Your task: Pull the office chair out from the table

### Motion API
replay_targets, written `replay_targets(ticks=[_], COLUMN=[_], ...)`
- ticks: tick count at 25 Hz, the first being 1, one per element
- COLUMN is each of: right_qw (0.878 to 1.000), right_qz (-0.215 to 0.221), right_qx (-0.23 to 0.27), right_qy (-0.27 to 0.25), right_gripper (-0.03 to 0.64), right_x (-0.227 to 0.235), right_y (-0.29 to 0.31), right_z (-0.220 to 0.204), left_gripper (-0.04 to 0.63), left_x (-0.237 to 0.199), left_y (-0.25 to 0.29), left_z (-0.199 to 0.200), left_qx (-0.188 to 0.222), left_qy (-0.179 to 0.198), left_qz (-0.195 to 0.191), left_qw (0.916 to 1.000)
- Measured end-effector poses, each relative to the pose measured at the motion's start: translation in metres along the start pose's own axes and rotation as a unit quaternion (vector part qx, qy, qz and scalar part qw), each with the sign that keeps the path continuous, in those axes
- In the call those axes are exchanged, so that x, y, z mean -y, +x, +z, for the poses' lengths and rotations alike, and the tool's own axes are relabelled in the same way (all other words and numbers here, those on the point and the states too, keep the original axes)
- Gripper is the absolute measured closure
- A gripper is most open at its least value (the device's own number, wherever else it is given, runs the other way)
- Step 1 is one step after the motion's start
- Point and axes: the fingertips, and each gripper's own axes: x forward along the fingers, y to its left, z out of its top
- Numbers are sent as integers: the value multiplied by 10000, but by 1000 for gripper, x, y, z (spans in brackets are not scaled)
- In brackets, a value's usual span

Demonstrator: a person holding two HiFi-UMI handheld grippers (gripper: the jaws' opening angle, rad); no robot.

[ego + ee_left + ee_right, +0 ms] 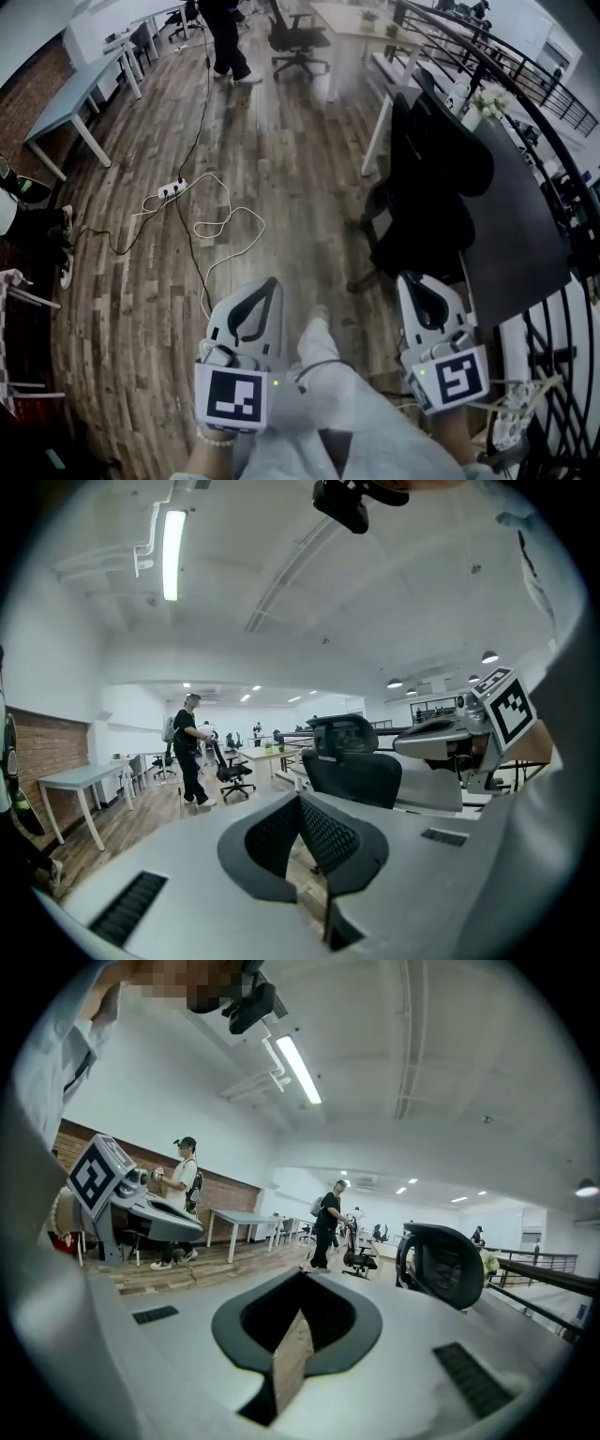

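Wooden floor takes up most of the head view, with a loose cable lying on it to the left of the work area (a trip hazard, though well apart from the chair). The dark desk runs along the right side. The black office chair stands upright and tucked against the desk's near edge, its backrest broadside along that edge; the base appears not yet drawn clear. It lies ahead and to the right of both grippers. The right gripper is the nearer, just short of the seat; the left gripper is well apart from it over bare floor. In the left gripper view the chair back sits beyond the tips, apart from them; in the right gripper view it stands off to the right. Left fingers are closed together, nothing between them. Right fingers likewise closed and empty. Judgement: no contact made; the pull would run leftward, away from the desk, and the fingers must open first.
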Motion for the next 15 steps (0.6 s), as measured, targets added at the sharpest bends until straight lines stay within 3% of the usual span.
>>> replay_targets(ticks=[5, 15], right_qw=[9996, 9982], right_qz=[179, 562], right_qx=[95, 183], right_qy=[215, 75], right_gripper=[612, 612], right_x=[-3, 21], right_y=[30, 107], right_z=[7, 13], left_gripper=[586, 586], left_x=[-11, -48], left_y=[14, 86], left_z=[3, 18], left_qx=[52, 101], left_qy=[38, -34], left_qz=[13, 157], left_qw=[10000, 9998])
